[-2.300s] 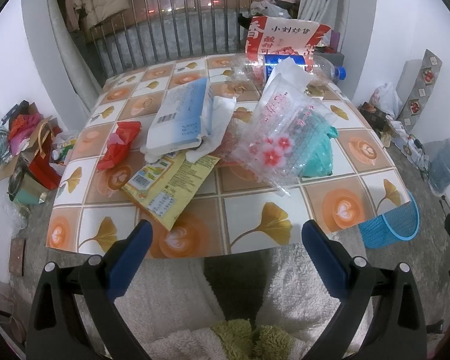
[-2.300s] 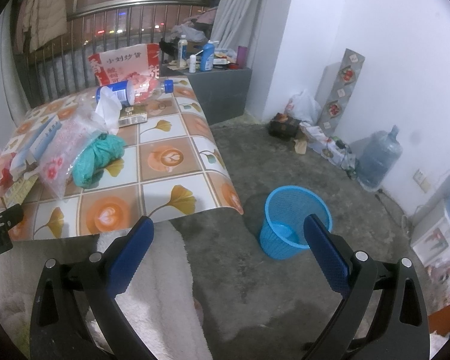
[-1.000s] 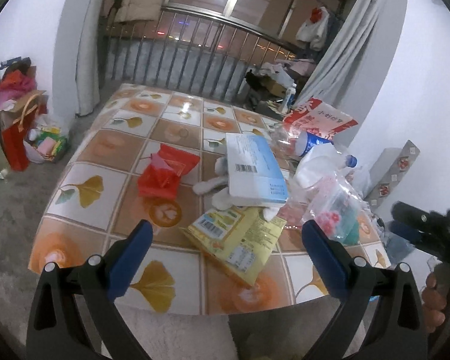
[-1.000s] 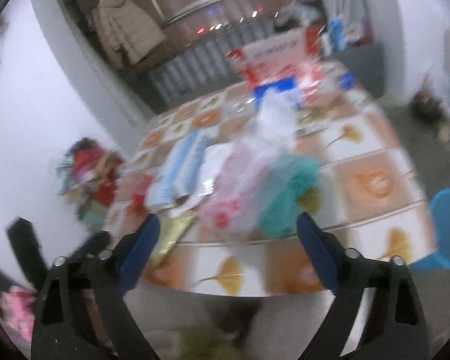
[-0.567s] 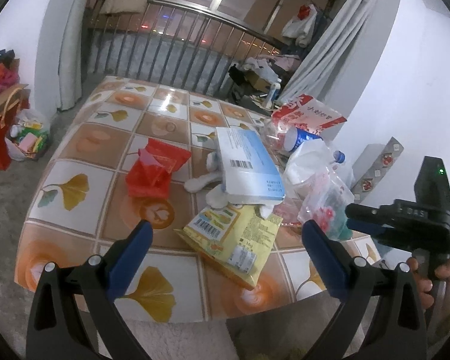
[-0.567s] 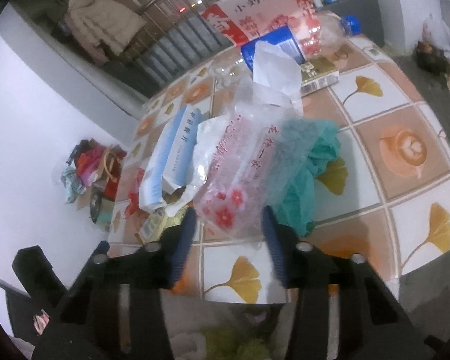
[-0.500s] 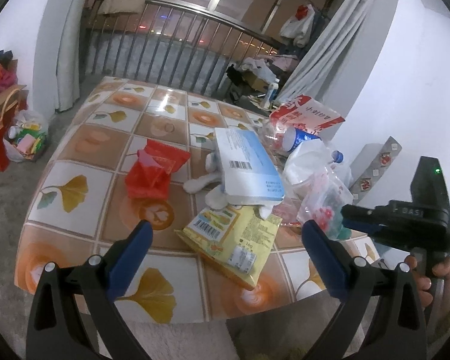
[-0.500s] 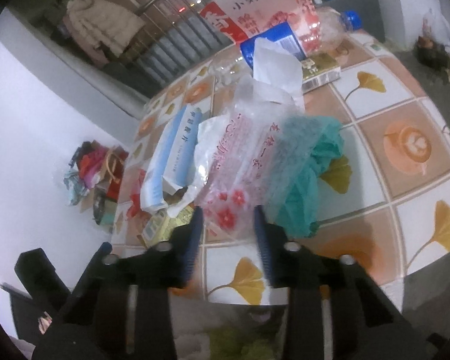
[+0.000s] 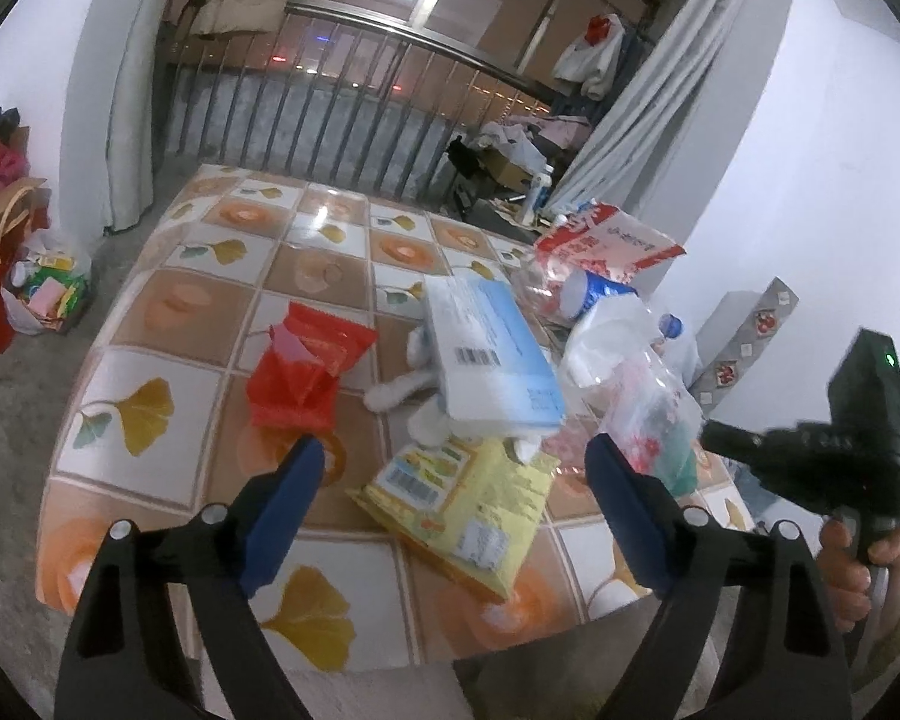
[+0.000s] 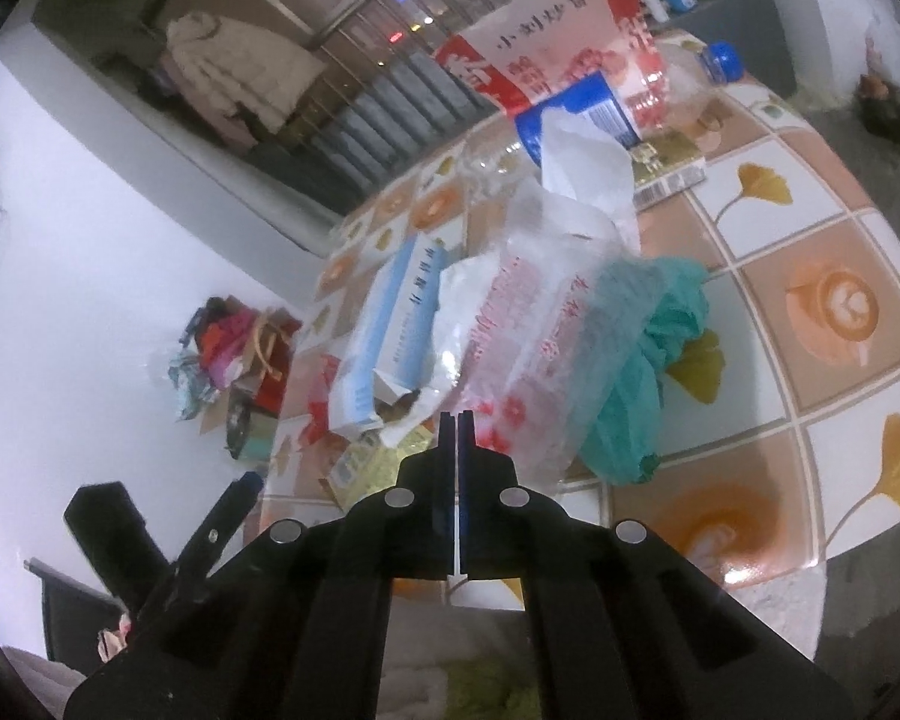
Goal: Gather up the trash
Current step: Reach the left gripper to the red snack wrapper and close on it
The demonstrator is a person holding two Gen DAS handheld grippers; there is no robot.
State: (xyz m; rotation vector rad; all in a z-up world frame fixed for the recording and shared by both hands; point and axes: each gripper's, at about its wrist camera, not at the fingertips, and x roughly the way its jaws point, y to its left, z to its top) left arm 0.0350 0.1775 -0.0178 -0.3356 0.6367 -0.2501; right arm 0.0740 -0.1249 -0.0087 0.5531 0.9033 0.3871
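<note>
Trash is piled on the tiled table (image 9: pixel 168 312): a red wrapper (image 9: pixel 306 372), a blue and white box (image 9: pixel 486 354), a yellow snack bag (image 9: pixel 462 498), a clear flowered plastic bag (image 10: pixel 528 324), a teal bag (image 10: pixel 636 360), white tissue (image 10: pixel 582 162) and a plastic bottle (image 10: pixel 720 60). My left gripper (image 9: pixel 456 468) hovers over the table's near edge. Its jaws are closing, with the yellow snack bag lying beyond them and no pad touching it. My right gripper (image 10: pixel 456 420) is shut with nothing between its pads, its tips just short of the flowered bag.
A red and white printed bag (image 10: pixel 546 48) stands at the table's far side. Bags and boxes (image 9: pixel 6 252) are heaped on the floor to the left. A metal railing (image 9: pixel 342 102) runs behind the table. A hand (image 9: pixel 852 564) holds the right gripper's handle.
The right gripper's jaws went from wide apart to fully together, and its view swung from the floor onto the table. The left jaws narrowed slightly.
</note>
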